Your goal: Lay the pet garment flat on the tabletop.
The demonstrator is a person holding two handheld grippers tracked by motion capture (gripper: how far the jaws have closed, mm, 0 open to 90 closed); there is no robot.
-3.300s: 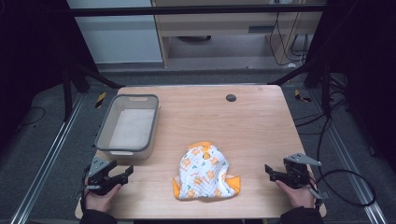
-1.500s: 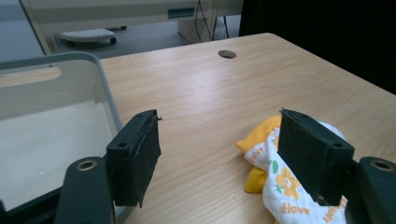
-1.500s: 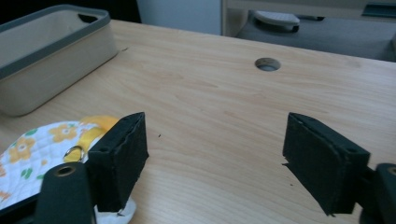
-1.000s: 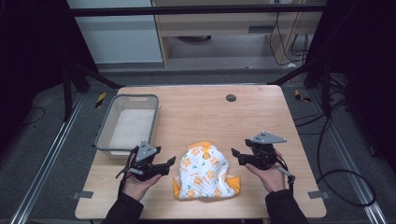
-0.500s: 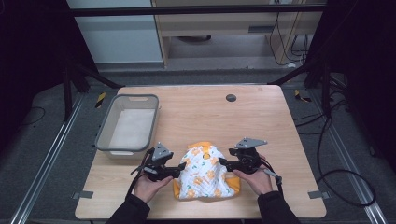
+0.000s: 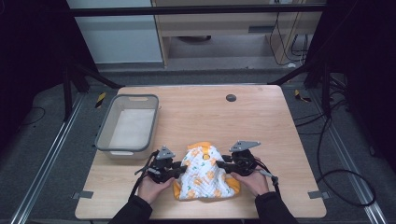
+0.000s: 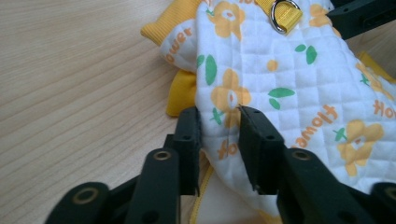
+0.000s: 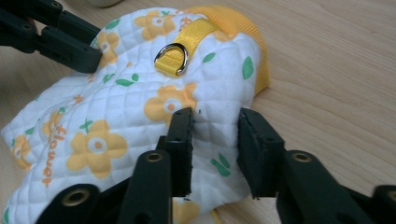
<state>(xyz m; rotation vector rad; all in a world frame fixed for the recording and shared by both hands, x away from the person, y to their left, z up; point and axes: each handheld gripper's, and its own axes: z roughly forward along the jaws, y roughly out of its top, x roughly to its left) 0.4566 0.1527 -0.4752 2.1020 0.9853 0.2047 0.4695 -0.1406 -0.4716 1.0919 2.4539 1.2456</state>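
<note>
Currently I am gripping the quilted garment from both sides with one hand-held gripper in each hand. It is lying on the worktop near the front edge, between my two hands, with the grey bin at roughly 10 o'clock from it. My left hand-held gripper is pinching a fold at the garment's 9 o'clock edge, and its jaws have just been closing, with the white floral fabric caught between the pads. My right hand-held gripper is doing the same at the 3 o'clock edge: jaws just closed in, a ridge of quilting bunched between them.

I am taking opposite edges so that, in my judgement, the piece can be lifted evenly or spread flat without one side dragging. The yellow strap with its metal D-ring is facing up along the middle, so the outer side is uppermost and I am staying clear of the hardware. The yellow ribbed trim is sticking out at the far end.

Compared with a few seconds ago, both hands are no longer resting out near the worktop's front corners; they have come inward and down to the garment. One second ago the jaws were standing wide and short of the fabric; now they are pressing on it. The garment itself is lying in the same place, and the bin is unmoved.
</note>
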